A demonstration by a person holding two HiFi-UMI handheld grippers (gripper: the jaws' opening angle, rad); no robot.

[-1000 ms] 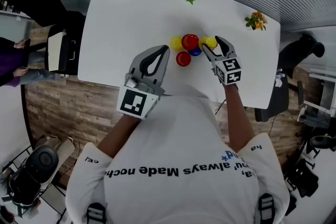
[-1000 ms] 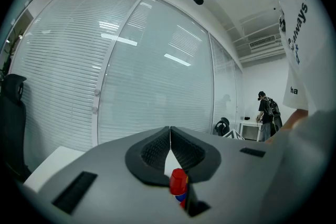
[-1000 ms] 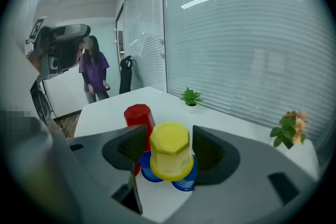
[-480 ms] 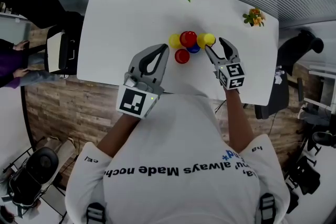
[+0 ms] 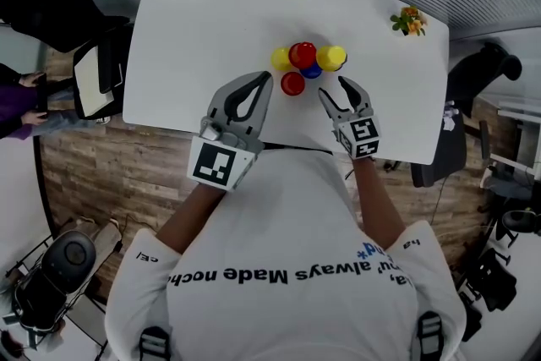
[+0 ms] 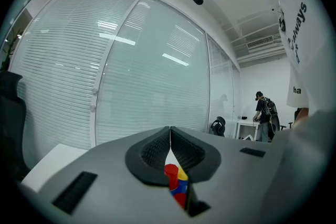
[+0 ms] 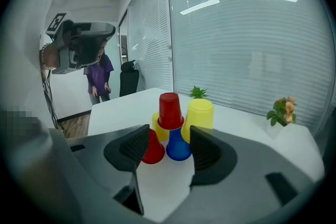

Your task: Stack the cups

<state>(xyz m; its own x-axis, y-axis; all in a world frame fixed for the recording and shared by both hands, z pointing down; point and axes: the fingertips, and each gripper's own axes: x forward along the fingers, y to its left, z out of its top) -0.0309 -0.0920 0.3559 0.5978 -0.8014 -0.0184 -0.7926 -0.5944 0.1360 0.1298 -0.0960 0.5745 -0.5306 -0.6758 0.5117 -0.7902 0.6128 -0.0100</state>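
Backing off, is it?
— Yes: the right claw has drawn away from the blue cup toward the counter's near edge, jaws apart and just narrowing, nothing between them.
— And the cups?
— Red cup upturned atop the blue cup, yellow cup just beside it (unmoved). Left claw pressed together, as before.

Bright even light, sharp, fisheye edges

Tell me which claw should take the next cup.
Right, probably. The right claw points at the cups with its jaws apart, having just closed slightly, and nothing between them. The left claw is shut and would have to open first, though it sits about as near the front red cup.
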